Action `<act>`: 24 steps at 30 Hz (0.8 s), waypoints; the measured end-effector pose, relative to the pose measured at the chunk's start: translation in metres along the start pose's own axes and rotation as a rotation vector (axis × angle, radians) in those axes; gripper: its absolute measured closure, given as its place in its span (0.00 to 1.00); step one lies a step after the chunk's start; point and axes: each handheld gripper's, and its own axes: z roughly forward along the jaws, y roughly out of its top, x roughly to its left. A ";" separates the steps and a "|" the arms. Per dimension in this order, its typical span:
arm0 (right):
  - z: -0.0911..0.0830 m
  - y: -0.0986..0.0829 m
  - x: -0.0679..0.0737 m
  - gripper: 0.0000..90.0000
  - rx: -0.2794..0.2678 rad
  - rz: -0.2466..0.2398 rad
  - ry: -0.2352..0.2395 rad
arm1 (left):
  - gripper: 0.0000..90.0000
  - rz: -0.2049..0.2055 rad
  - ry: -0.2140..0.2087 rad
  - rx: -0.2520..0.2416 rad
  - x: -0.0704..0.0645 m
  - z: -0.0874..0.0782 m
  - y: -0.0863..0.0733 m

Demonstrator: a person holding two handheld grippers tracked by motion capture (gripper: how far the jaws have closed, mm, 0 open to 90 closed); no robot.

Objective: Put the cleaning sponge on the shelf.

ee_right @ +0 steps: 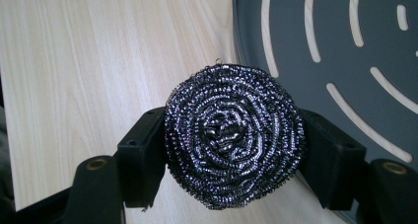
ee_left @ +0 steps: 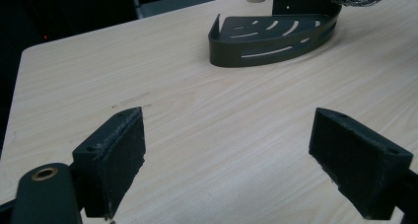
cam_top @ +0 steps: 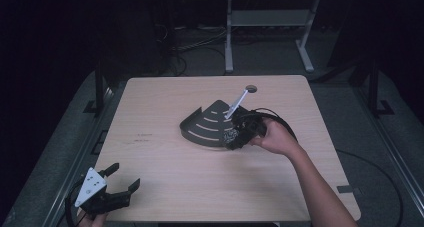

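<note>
Steel scourer (ee_right: 232, 142), a coiled wire puck, sits clenched between my right tongs (ee_right: 234, 155), just short of the corner caddy (ee_right: 345, 61). I judge I'm mid-carry; next I lift it over the low wall and release. Beneath: pale woodgrain counter (cam_top: 165, 157), then that dark slotted metal caddy. Left tongs (ee_left: 229, 160) hang released, well apart.

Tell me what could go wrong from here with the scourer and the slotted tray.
1. The right gripper pinches the steel scourer only at its sides; it is springy and could squeeze out.
2. It hangs at the rim of the tray, so it might land on the table instead.
3. A bump could slide the light tray, since the left gripper is open and far off.
</note>
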 end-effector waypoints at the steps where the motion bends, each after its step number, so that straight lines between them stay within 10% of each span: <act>1: 0.000 0.000 -0.001 0.36 -0.003 0.004 0.005 | 0.15 0.000 0.000 0.000 0.000 0.000 0.000; 24: -0.001 0.024 -0.022 0.36 0.019 0.019 -0.015 | 0.15 0.002 0.000 0.003 0.001 0.000 0.000</act>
